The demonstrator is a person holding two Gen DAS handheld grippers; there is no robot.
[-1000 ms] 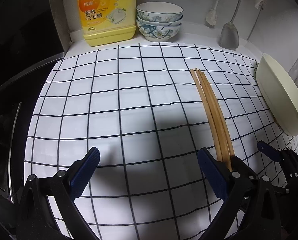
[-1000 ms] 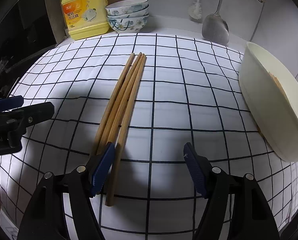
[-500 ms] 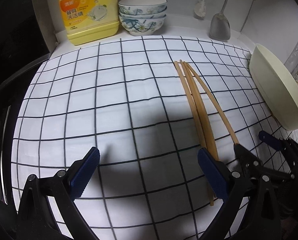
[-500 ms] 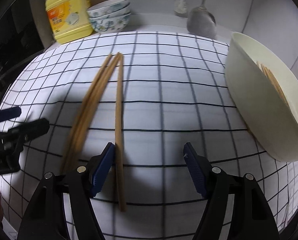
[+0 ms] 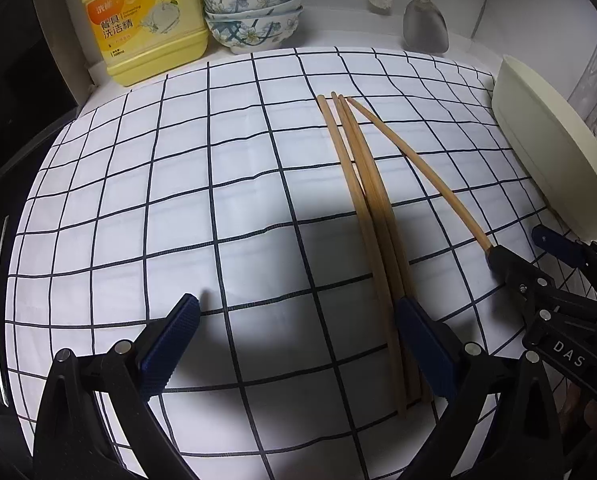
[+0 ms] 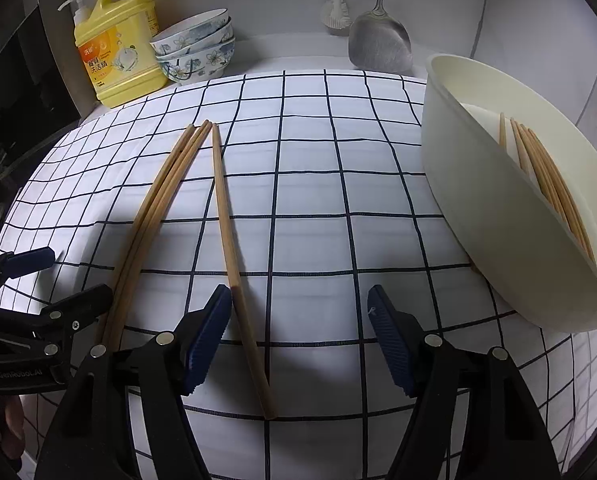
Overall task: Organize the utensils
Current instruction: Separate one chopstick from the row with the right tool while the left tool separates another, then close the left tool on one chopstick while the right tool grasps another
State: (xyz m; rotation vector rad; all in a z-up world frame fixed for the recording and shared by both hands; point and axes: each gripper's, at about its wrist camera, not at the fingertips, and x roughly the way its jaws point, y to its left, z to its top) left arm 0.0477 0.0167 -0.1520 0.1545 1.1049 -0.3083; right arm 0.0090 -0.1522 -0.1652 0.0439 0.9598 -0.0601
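Three wooden chopsticks point(image 5: 370, 216) point(image 6: 154, 216) lie bundled on the checked cloth. A fourth chopstick point(image 5: 418, 176) point(image 6: 230, 240) is splayed off to their right, its far tip still near theirs. My left gripper point(image 5: 298, 344) point(image 6: 66, 276) is open, with the bundle's near ends just inside its right finger point(image 5: 426, 348). My right gripper point(image 6: 300, 336) point(image 5: 526, 248) is open too. The single chopstick runs between its fingers, close against the left finger point(image 6: 210, 336). A cream bowl point(image 6: 498, 216) point(image 5: 550, 152) at the right holds several more chopsticks point(image 6: 550, 184).
Along the back wall stand a yellow detergent bottle point(image 5: 142, 20), stacked patterned bowls point(image 5: 254, 12), a brush point(image 6: 336, 8) and a hanging metal spatula point(image 6: 378, 44). A dark hob edge point(image 5: 2, 200) borders the cloth on the left.
One chopstick has swung away from the bundle, its near end carried to the right beside my right gripper's left finger. Both grippers have shifted and stay open.
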